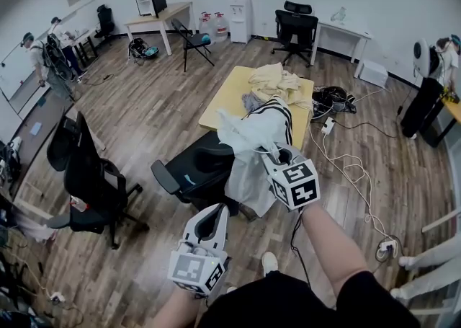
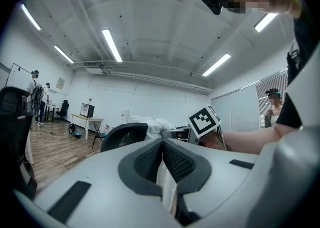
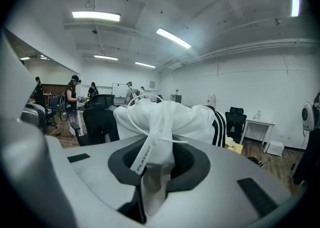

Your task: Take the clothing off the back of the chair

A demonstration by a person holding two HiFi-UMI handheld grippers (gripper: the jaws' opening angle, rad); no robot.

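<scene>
- Left gripper (image 1: 214,213): its pads are pressed together on nothing. It hangs near the person, left of the cloth and short of it, pointing at the chair.
- Black swivel office chair (image 1: 189,169): its backrest stands just beyond the left gripper and carries the clothing over its top, on the right side.
- White garment with black stripes (image 1: 253,135): it is draped over that backrest with its long axis running top to bottom. Folds hang down the near side, and the striped part lies on the far side.
- Right gripper (image 1: 278,152): its jaws are pinching a bunch of the white fabric at the garment's top. This hand is the nearer one, so the lift likely goes up and nearward.
</scene>
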